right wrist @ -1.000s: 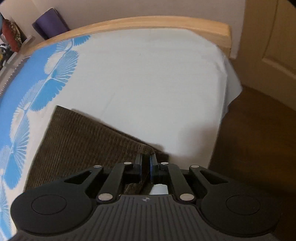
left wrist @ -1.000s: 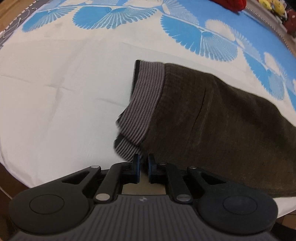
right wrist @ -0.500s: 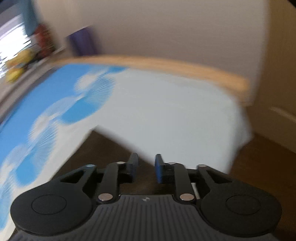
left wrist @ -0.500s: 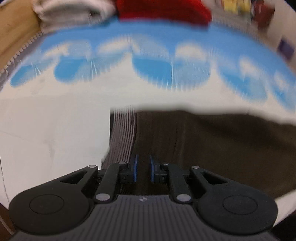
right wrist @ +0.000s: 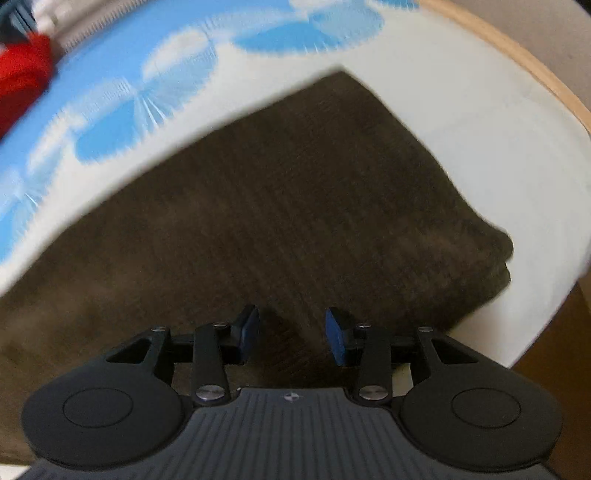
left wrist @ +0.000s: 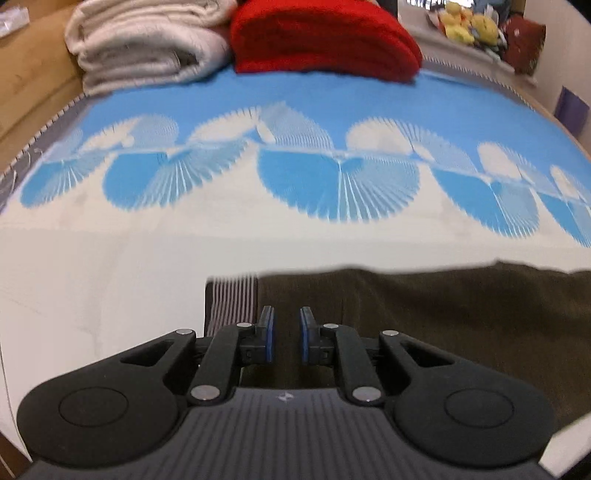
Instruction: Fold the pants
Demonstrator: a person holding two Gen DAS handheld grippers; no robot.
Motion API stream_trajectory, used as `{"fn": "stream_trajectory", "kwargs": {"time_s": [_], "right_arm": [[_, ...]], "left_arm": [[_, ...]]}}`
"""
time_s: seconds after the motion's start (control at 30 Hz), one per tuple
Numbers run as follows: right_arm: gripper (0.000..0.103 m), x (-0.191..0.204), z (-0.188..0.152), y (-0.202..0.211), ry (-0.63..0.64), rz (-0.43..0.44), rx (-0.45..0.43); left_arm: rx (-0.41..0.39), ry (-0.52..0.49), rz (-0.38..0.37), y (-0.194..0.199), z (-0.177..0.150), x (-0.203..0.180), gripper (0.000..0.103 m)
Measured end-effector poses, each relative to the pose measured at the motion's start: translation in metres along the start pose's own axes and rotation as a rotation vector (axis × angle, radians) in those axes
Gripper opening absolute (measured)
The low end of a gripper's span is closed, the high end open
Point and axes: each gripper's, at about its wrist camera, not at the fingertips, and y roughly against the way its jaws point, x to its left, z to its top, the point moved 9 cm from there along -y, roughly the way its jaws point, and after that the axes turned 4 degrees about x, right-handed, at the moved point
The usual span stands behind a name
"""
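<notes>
The brown pants (left wrist: pixel 443 314) lie flat on the bed (left wrist: pixel 110 277), folded into a long band. In the left wrist view they fill the lower right of the frame, stretching from the striped grey waistband (left wrist: pixel 231 302) at lower centre out to the right edge. The left gripper (left wrist: pixel 287 334) hangs just over the cloth beside that waistband; its blue pads (left wrist: pixel 269 334) stand a little apart with a narrow gap between them, and nothing is pinched in that gap, so it has let go.

In the right wrist view the pants (right wrist: pixel 277 184) cover the middle of the frame, with a folded corner (right wrist: pixel 495 258) at the right where layers stack, close to the edge of the bed. The right gripper (right wrist: pixel 291 338) points down over the lower middle of the cloth. Its jaws are opening, the pads (right wrist: pixel 251 334) clearly separated, and only flat fabric shows below the gap, not caught between them.

The bed cover is white near the pants and turns to a blue fan pattern (left wrist: pixel 332 177) farther up the frame. At the top of the left view sit a folded cream blanket (left wrist: pixel 147 40) at upper left and a red blanket (left wrist: pixel 325 40) beside it, touching. Some yellow soft toys (left wrist: pixel 469 26) are in the upper right corner, too blurred to make out further. A wooden bed frame (right wrist: pixel 517 55) curves along the upper right of the right view.
</notes>
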Motion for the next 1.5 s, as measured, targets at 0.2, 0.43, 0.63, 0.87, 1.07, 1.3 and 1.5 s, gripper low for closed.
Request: {"fn": "stream_trajectory", "kwargs": {"time_s": [0.2,0.43,0.63,0.87,1.07,1.3,1.5], "right_arm": [[0.042,0.002,0.001,0.004,0.001,-0.008,-0.01],[0.042,0.012,0.018,0.022,-0.032,0.009,-0.131],[0.042,0.002,0.025,0.009,-0.041,-0.05,-0.111],[0.042,-0.02,0.026,0.013,-0.123,-0.062,-0.121],[0.038,-0.038,0.018,0.003,-0.149,-0.097,-0.093],[0.039,-0.057,0.023,0.019,-0.242,-0.08,-0.161],[0.035,-0.076,0.02,0.015,-0.27,-0.057,-0.158]], "left_arm": [[0.197,0.096,0.124,-0.061,-0.032,0.039,0.014],[-0.03,0.028,0.102,-0.032,0.0,0.014,0.014],[0.164,0.147,0.132,-0.074,-0.019,0.037,0.031],[0.003,0.098,0.078,-0.045,0.007,0.007,0.031],[-0.025,0.019,-0.124,-0.042,0.017,-0.062,0.031],[-0.025,-0.17,-0.309,-0.038,0.011,-0.161,0.026],[-0.027,-0.295,-0.422,-0.042,0.002,-0.237,0.013]]}}
